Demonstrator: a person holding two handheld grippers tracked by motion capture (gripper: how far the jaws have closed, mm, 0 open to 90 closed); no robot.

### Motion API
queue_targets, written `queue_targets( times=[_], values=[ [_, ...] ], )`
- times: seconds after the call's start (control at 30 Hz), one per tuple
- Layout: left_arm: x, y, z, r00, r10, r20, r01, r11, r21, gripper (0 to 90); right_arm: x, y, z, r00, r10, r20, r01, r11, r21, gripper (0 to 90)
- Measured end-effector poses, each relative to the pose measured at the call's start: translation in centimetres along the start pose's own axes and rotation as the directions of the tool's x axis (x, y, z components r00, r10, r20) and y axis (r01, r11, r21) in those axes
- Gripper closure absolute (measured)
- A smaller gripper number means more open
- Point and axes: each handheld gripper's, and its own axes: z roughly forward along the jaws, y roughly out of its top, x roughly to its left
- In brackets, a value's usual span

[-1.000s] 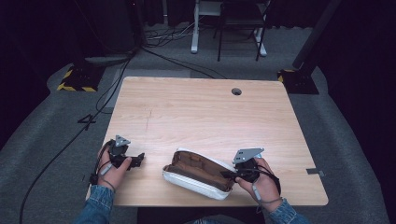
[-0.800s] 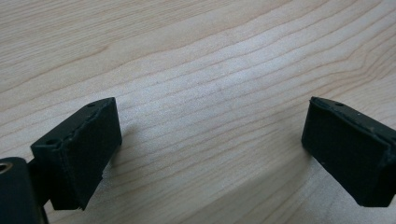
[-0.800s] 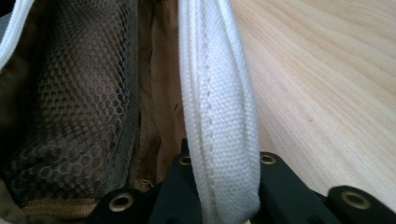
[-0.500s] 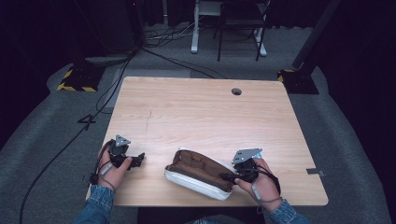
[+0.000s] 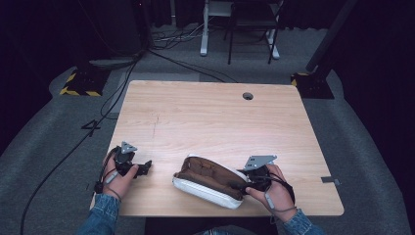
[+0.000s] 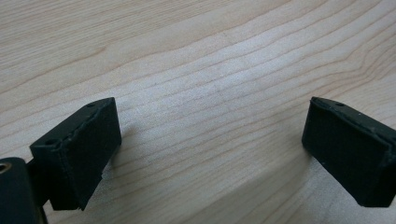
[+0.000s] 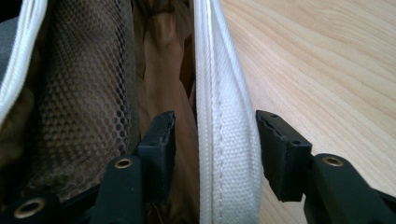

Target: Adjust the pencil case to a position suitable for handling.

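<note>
White canvas with a brown lining makes up the open pouch (image 5: 210, 180), which lies near the front edge of the tabletop (image 5: 210, 117), slightly right of the middle, its mouth facing up. No brand, label or readable writing shows on it; the mesh pocket (image 7: 79, 84) inside is plain brown, and the zipper tape along the rim is bare white.

At the pouch's right end sits the right gripper (image 5: 247, 180), held in the person's right hand (image 5: 274, 193). In the right gripper view its jaws straddle the white rim (image 7: 224, 140): one jaw is inside against the lining, the other outside over the wood, and a gap shows between the outer pad and the fabric. The jaws have just been opening, so the rim stands between them without being pinched.

Well apart, at the left front corner, the left gripper (image 5: 142, 168) rests in the left hand (image 5: 115, 176), its jaws spread wide over bare wood with nothing between them.

A round cable hole (image 5: 247, 96) marks the far side of the tabletop. Beyond it, on the grey carpet, stand a white desk frame (image 5: 205, 29), black cables (image 5: 166, 49) and yellow-black striped bases (image 5: 80, 83). A "4" (image 5: 91, 127) is marked on the floor at the left. Nothing stands between the pouch and either gripper.
</note>
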Motion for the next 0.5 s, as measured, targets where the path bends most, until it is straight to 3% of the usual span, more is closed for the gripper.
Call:
queue_targets(
  times=[0.2,0.5],
  values=[
    [-0.1,0.3,0.3,1.0000,0.004,0.003,-0.004,1.0000,0.008,1.8,0.5,0.7,-0.9,1.0000,0.006,-0.007,-0.007,0.999,-0.048,43.2],
    [-0.1,0.4,0.4,0.9999,0.008,0.007,-0.008,0.9999,0.014,0.3,1.5,1.9,-2.8,0.9999,-0.005,-0.013,0.003,0.993,-0.121,40.8]
  ],
)
